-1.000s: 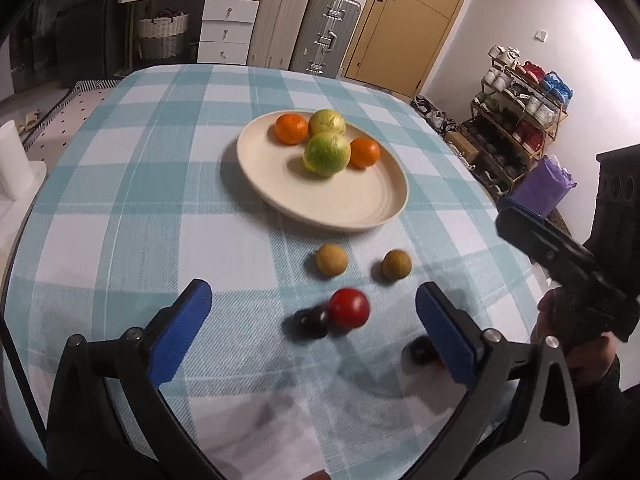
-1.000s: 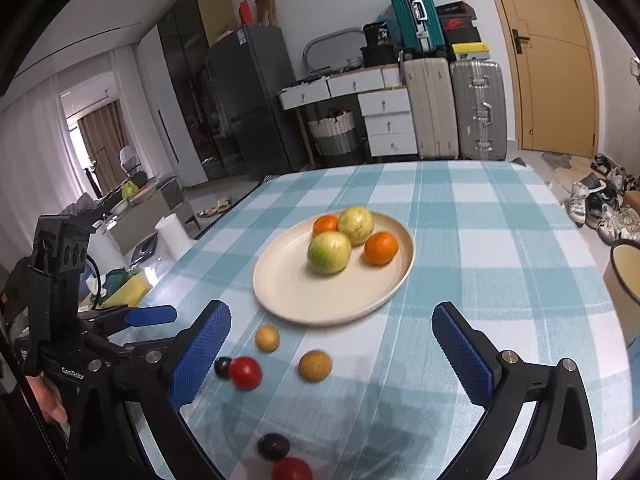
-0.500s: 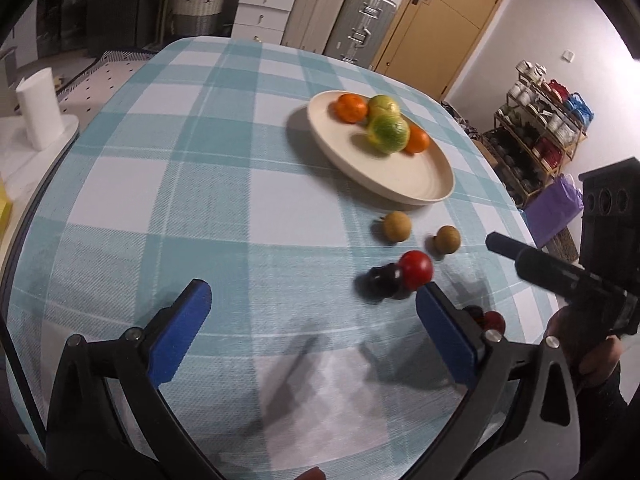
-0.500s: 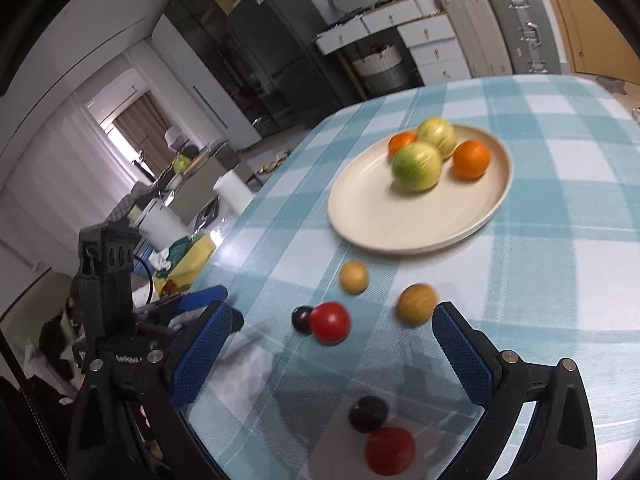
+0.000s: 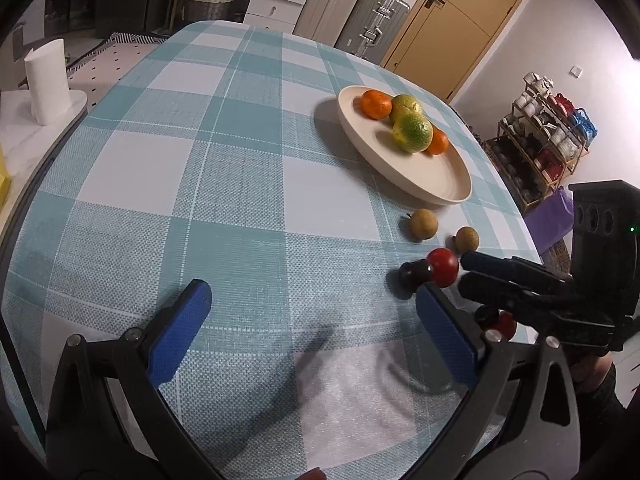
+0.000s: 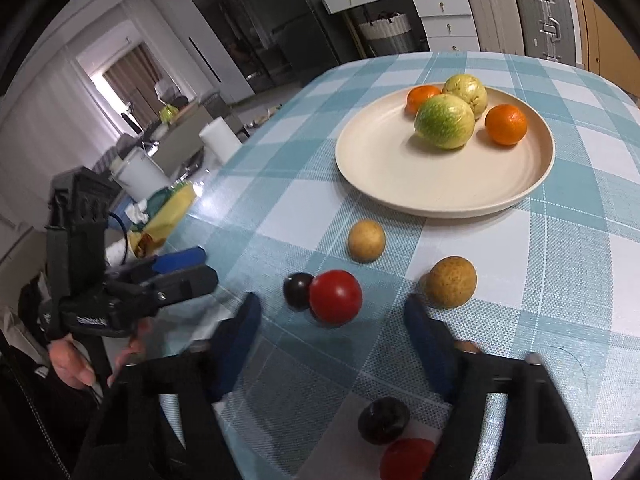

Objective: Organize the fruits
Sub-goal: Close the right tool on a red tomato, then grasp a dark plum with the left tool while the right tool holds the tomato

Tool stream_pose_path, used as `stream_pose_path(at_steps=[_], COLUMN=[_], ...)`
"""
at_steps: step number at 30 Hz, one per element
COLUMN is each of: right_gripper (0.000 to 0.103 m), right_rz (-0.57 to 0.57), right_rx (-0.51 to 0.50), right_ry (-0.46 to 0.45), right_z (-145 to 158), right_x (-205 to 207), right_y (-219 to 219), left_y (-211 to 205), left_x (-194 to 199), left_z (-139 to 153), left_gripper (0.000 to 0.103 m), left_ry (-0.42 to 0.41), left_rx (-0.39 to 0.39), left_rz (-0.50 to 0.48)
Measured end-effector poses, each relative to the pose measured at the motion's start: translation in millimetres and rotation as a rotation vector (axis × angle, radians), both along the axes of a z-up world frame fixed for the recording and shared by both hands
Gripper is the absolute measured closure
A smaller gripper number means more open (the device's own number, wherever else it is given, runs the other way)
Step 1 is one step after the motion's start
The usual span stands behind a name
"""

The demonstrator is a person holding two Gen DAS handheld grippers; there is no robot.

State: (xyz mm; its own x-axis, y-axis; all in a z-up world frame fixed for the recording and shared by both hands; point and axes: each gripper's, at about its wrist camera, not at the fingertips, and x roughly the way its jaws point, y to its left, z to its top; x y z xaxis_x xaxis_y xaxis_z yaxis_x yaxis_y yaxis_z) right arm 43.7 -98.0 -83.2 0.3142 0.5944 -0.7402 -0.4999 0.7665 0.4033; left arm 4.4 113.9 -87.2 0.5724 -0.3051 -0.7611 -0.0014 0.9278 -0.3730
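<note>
Jaws, right gripper (image 6: 332,328): half closed and just now narrowing, with nothing between the blue pads; the red fruit (image 6: 335,297) lies just beyond their tips.
Jaws, left gripper (image 5: 312,320): wide apart and empty, over bare cloth.
Task's things: the red fruit touches a small dark fruit (image 6: 298,290) on the checked surface (image 6: 560,280); two brown fruits (image 6: 366,240) (image 6: 451,281) lie between that pair and the plate (image 6: 440,196); a second dark fruit (image 6: 383,420) and a second red fruit (image 6: 406,458) sit under the right gripper, close to the surface's near edge.
Plate: two oranges and two green-yellow citrus fill its far half; the near half is bare.
Risk, early closing: the pads may meet short of the red fruit and merely nudge it, since they narrow before it is inside.
Risk, neighbour: the dark fruit touching it could be pinched along with it or knocked rolling.
Risk, rolling: every loose fruit is round and the cloth is flat, so a glancing pad could send one towards the edge.
Risk, near pair: these lie beneath the right gripper body and could be swept off as it lowers.
Risk, crowding: the left gripper's right pad (image 5: 446,336) is close to the right gripper's tips in the left view, so the two could collide.
</note>
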Motion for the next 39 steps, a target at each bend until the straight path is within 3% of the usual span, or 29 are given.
stream_pose_path(at_steps=[8,12,19,35,39], right_gripper=[0.053,0.071,0.072,0.072,0.072], right_rz=[-0.022,-0.027,-0.063,-0.16,-0.185], right_rx=[-0.012,0.008,0.059,0.14,0.136], right_ry=[0.019,0.044,-0.017,-0.036,-0.047], right_z=[-7.4,-13.3,-4.7,2.4,1.3], right_x=[8.1,9.8,3.8,5.2,4.3], right_y=[7.0,5.1,-7.4,-56.7,-69.7], left_y=[-0.6,-5.9,-16.9,-55.6,-70.7], left_x=[0.6,-0.4,1.0,17.9,24.2], left_z=[-0.4,1.6,4.3,-1.4,-3.2], left_gripper=[0.001,0.001,0.001,0.001,0.001], left_ry=[0.002,-0.004,0.005,0.013,0.018], left_rx=[-0.011,-0.012,-0.012,0.004,0.061], left_rz=[-0.012,-0.031,-0.054,-0.114,-0.121])
